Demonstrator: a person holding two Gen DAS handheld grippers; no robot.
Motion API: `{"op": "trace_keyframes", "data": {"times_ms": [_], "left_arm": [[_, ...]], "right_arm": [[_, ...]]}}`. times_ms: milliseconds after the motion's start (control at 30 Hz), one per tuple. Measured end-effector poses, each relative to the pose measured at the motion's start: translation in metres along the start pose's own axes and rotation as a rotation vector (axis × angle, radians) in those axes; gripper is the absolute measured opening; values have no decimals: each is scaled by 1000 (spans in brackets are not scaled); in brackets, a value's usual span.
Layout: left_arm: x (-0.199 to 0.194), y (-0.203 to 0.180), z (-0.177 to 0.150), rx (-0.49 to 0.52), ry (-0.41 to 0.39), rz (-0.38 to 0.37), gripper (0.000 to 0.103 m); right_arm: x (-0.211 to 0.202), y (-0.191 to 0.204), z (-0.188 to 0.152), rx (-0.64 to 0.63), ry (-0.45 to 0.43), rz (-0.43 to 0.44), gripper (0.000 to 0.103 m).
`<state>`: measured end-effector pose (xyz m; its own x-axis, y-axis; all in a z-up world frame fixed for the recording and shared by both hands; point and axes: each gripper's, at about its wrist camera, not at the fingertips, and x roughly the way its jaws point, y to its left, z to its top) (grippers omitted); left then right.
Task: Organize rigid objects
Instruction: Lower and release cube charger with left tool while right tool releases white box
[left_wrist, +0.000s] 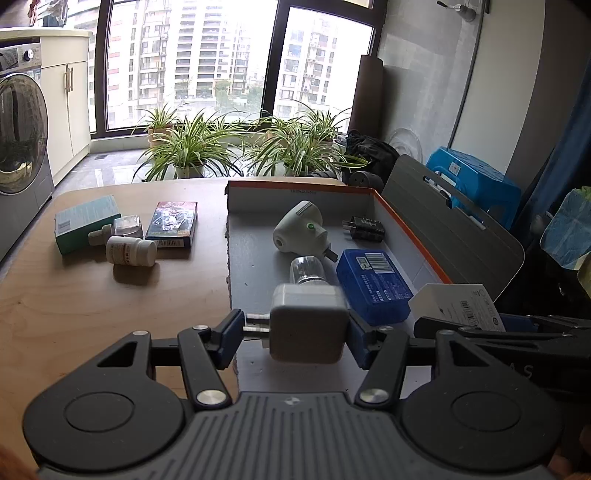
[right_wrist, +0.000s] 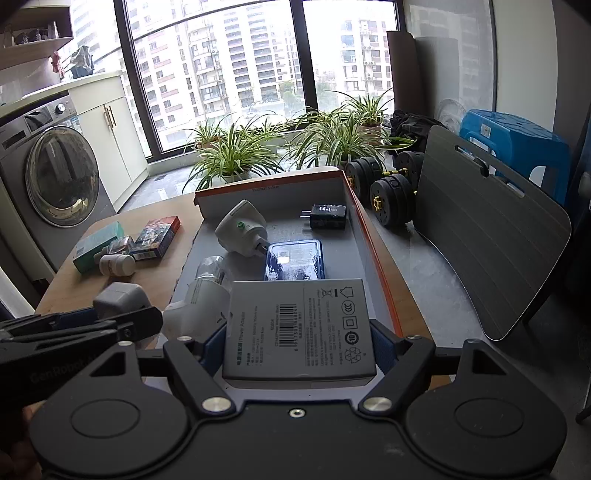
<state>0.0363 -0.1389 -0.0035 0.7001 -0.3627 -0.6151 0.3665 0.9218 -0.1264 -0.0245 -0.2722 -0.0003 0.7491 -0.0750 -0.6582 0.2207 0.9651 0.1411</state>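
Note:
My left gripper (left_wrist: 295, 330) is shut on a white plug adapter (left_wrist: 308, 325) and holds it over the near end of the orange-rimmed box lid (left_wrist: 402, 221). My right gripper (right_wrist: 299, 343) is shut on a white power-adapter box (right_wrist: 299, 328) above the lid's near end (right_wrist: 373, 251). In the lid lie a white plug-in device (left_wrist: 299, 227), a black charger (left_wrist: 364, 229), a blue case (left_wrist: 373, 286) and a clear bulb (left_wrist: 306, 269). The left gripper with the adapter (right_wrist: 118, 301) shows at the left of the right wrist view.
On the wooden table (left_wrist: 92, 306) left of the lid lie a green box (left_wrist: 86, 221), a card pack (left_wrist: 171, 223), a white pill bottle (left_wrist: 129, 251) and a small dropper bottle (left_wrist: 99, 234). A grey chair back (right_wrist: 491, 229), dumbbells (right_wrist: 384, 188) and plants (left_wrist: 192, 147) stand beyond.

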Motion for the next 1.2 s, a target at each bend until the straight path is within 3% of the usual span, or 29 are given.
{"op": "trace_keyframes", "data": {"times_ms": [567, 900, 1033, 1200], "left_arm": [[1, 11, 0, -22, 4, -2, 57], [-7, 24, 3, -59, -9, 15, 59], [-12, 30, 6, -76, -15, 45, 74], [-19, 41, 9, -99, -22, 84, 84]], "right_arm": [[9, 2, -3, 1, 29, 3, 92], [0, 12, 2, -15, 5, 8, 94], [-3, 19, 4, -29, -5, 15, 95], [-5, 31, 6, -56, -6, 29, 95]]}}
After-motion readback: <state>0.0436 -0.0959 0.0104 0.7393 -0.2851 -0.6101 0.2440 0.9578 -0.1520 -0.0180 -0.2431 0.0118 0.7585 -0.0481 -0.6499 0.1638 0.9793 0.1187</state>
